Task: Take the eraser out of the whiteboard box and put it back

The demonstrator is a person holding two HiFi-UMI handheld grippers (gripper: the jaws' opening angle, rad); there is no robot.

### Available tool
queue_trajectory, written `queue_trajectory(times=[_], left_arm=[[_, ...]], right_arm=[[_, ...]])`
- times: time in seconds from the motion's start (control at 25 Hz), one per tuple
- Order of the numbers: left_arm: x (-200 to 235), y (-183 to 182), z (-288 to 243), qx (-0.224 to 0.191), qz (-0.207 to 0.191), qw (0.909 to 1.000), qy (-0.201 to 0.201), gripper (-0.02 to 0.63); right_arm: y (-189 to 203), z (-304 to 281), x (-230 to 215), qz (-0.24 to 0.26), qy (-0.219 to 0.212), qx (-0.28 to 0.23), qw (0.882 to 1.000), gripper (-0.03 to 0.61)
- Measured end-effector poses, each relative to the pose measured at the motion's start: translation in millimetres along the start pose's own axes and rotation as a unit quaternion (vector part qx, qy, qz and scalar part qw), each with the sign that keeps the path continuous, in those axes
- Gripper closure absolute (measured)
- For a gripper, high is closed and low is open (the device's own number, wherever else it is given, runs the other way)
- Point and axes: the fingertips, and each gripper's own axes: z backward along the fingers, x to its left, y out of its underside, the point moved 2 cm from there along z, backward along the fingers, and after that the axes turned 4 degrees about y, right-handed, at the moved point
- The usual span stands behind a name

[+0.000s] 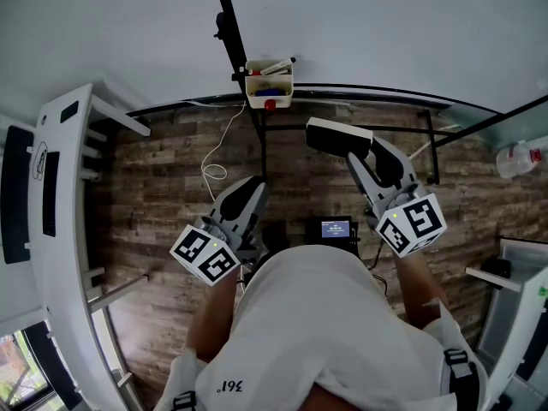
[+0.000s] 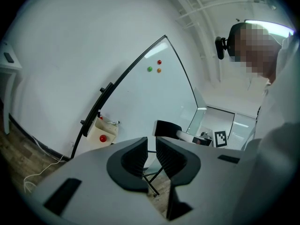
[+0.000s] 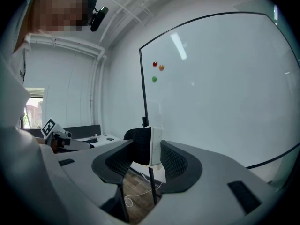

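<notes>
The right tongs (image 1: 366,154) are grasping the whiteboard eraser (image 1: 330,132), their two pads pressing on its flat sides; in the right gripper view its dark felt face is lying against the left pad and its white back against the right pad. The eraser is sticking out past the tips of these tongs, in the air above the wooden floor (image 1: 171,195) and clear of the whiteboard box (image 1: 270,84). That cream box is hanging on the lower edge of the whiteboard (image 3: 220,78), ahead of both tongs and to the left of the eraser, with markers poking out of its top and a red round piece on its front. The left tongs (image 1: 248,185) are released and carrying nothing, their pads standing only a narrow slit apart, and the box is sitting ahead of them and slightly to their left. Three small magnets (image 3: 156,69), red, orange and green, are sticking to the whiteboard above the right tongs.
</notes>
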Motion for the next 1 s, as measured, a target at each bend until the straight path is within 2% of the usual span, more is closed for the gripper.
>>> queue_trajectory(times=[0.56,1.0], left_arm=[[1,9,7,0.009,0.011,0.9999,-0.006,0.566],[2,2,3,0.003,0.000,1.0000,-0.004,0.566]], right_arm=[[13,7,3,-0.017,0.004,0.016,1.000,0.385],[7,2,3,-0.006,0.000,0.015,1.000,0.385]])
